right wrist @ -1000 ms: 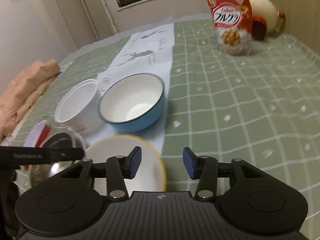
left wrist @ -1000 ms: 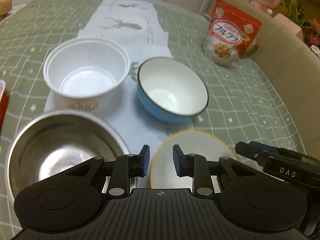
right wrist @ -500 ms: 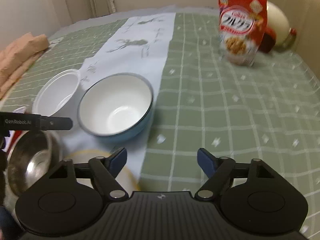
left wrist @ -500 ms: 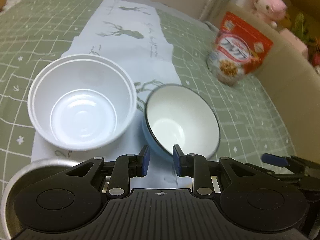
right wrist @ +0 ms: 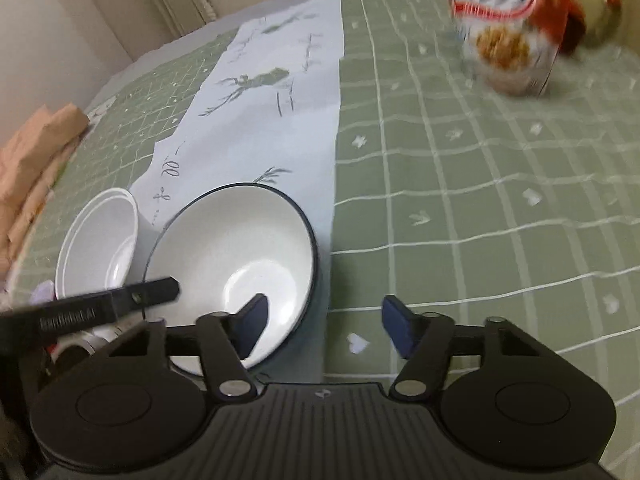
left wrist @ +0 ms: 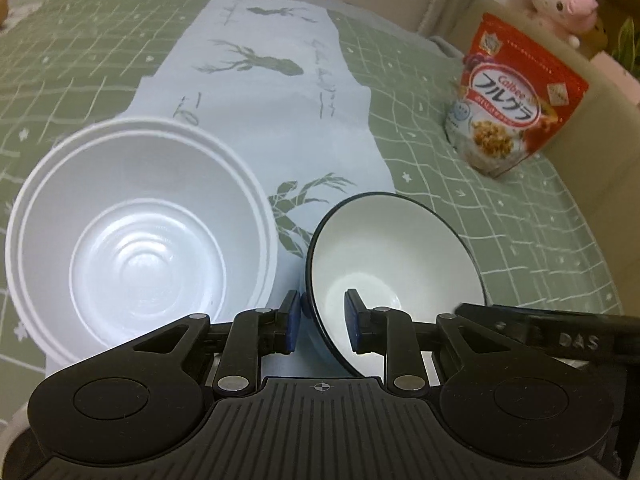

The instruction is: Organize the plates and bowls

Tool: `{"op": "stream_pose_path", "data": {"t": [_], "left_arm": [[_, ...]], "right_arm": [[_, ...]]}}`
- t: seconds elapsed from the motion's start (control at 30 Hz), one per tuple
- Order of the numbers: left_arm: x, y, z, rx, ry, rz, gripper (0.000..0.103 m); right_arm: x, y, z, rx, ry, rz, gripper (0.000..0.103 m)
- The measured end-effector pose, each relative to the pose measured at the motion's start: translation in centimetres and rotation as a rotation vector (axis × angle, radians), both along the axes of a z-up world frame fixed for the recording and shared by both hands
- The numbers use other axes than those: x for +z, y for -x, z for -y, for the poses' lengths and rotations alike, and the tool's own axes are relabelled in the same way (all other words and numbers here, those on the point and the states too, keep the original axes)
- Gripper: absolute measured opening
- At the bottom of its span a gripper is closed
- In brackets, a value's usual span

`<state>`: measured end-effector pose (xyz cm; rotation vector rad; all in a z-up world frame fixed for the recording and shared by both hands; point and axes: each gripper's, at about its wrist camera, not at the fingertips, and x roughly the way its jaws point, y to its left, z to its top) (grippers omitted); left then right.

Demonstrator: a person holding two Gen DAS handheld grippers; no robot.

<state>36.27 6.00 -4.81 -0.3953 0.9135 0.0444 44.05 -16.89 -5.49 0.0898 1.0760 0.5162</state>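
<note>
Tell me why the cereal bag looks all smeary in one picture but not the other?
In the right wrist view the cereal bag is smeared by motion blur, its lettering unreadable; in the left wrist view the same bag is sharper, its label readable, while the fisheye lens bends the tablecloth lines.

glossy enamel bowl [left wrist: 394, 264], glossy plastic bowl [left wrist: 136, 236]

On the tabletop [left wrist: 100, 60], the white ribbed plastic bowl [left wrist: 136, 236] sits left of the blue enamel bowl with the white inside [left wrist: 392, 264], both on the white deer-print paper runner [left wrist: 280, 92]. The red cereal bag [left wrist: 508, 108] stands far behind them, to my right.
</note>
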Motion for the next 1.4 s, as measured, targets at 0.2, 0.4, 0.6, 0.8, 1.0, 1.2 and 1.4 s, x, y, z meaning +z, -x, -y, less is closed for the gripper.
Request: {"op": "stream_pose_path", "data": {"t": [0.2,0.4,0.6,0.8,1.0,1.2,1.4], "left_arm": [[0.1,-0.4,0.4,-0.014,-0.027,0.002,0.027],[0.3,-0.3,1.2,-0.031,-0.046,-0.014,0.028],[0.5,-0.5,3.3,-0.101,-0.017,-0.049,0.032],[-0.7,-2.9,4.0,-0.148,0.077,-0.094,0.033],[-2.7,-6.5,5.0,-0.162,0.061,-0.133,0.032],[-4.0,-7.5,5.2,-0.152,0.072,-0.165,0.033],[-1.8,-6.2,5.9,-0.158,-0.002,-0.153,0.033]], "right_arm": [[-2.8,-1.4,-1.3,0.012,-0.05,-0.096,0.035],[-3.0,-1.2,-1.8,0.025,-0.051,-0.097,0.032],[-2.4,-0.5,-0.1,0.005,-0.022,-0.061,0.033],[-2.4,-0.4,3.5,-0.06,-0.057,-0.054,0.033],[-4.9,-1.9,4.2,-0.125,-0.15,-0.14,0.033],[-5.6,-2.4,3.4,-0.136,-0.162,-0.133,0.035],[-4.3,-1.5,3.3,-0.14,-0.183,-0.135,0.035]]}}
